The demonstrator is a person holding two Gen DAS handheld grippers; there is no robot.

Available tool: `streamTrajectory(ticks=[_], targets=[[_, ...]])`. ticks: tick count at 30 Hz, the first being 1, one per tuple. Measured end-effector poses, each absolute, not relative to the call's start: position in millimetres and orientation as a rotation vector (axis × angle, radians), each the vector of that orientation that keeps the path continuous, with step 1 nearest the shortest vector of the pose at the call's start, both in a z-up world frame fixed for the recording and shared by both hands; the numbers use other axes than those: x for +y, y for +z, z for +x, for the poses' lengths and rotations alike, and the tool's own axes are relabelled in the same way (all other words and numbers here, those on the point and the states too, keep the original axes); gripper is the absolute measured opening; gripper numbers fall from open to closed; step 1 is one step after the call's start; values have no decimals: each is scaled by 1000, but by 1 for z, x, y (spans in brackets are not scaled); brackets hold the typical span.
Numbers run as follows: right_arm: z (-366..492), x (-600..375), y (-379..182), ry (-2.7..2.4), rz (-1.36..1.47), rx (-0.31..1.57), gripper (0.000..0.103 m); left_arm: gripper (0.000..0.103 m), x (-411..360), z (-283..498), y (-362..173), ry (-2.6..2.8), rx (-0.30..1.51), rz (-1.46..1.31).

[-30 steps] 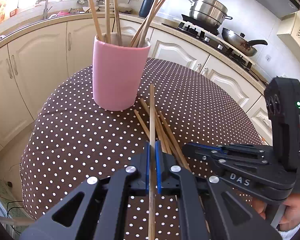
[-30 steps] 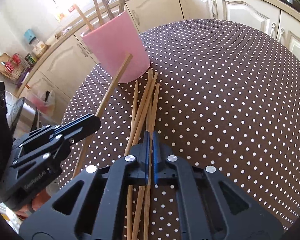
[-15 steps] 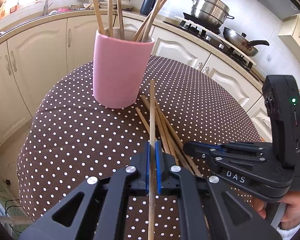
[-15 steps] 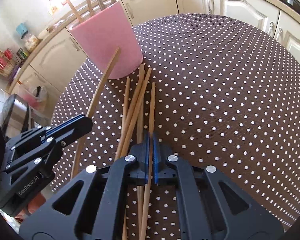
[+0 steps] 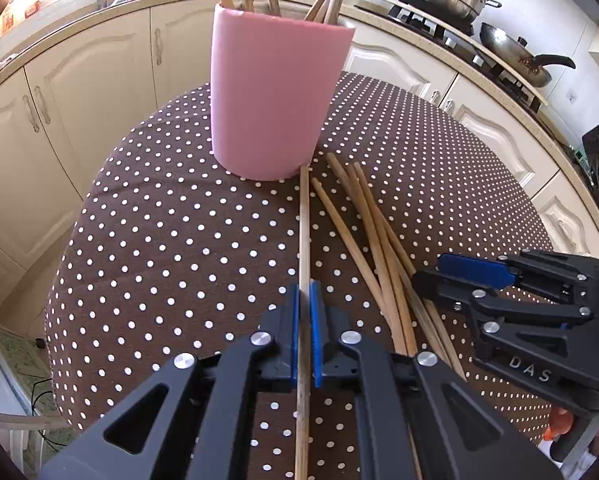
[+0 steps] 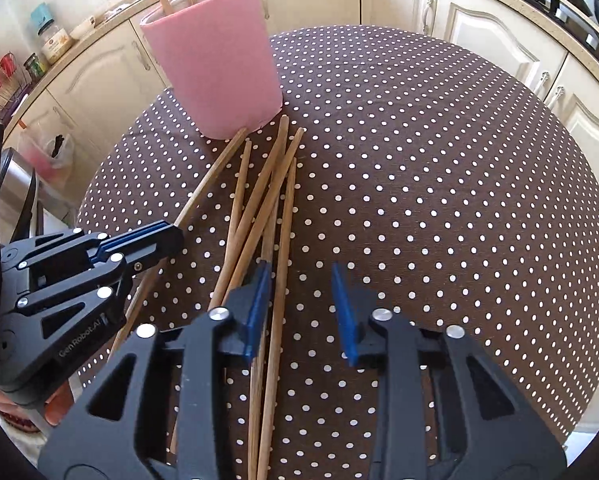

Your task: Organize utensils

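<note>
Beside the pink holder (image 5: 277,92) on the desk (image 6: 439,184), the left claw (image 5: 304,332) is clamping one chopstick (image 5: 304,236) while the right claw (image 6: 299,308) is spreading narrowly over the loose chopsticks (image 6: 267,200), so next comes closing on one and lifting it into the holder.

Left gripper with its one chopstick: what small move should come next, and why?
Probably lift and tip it toward the pink cup's open top. The left gripper is shut on a single chopstick whose far tip sits low by the cup's base, while other chopsticks already stand inside.
</note>
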State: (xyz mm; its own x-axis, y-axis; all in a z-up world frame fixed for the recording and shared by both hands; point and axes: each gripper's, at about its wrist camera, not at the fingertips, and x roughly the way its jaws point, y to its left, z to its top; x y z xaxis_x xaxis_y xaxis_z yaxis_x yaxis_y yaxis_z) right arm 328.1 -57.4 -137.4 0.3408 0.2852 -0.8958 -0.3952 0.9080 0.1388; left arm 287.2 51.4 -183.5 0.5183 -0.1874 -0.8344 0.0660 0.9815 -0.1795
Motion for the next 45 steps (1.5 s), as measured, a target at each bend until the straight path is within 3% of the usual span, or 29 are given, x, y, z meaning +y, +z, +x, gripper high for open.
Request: streamTrajectory(ticks=[9, 18, 24, 45], targets=[[339, -50, -141, 464, -195, 1186, 26, 6, 41, 305, -182, -141, 1082, -51], [344, -20, -140, 461, -306, 1200, 7, 6, 29, 320, -181, -131, 1163, 33], [328, -43, -137, 489, -234, 1144, 5, 6, 33, 316, -184, -182, 1113, -19], [268, -106, -9, 613, 40, 628, 5, 6, 43, 257, -81, -339, 451, -157]])
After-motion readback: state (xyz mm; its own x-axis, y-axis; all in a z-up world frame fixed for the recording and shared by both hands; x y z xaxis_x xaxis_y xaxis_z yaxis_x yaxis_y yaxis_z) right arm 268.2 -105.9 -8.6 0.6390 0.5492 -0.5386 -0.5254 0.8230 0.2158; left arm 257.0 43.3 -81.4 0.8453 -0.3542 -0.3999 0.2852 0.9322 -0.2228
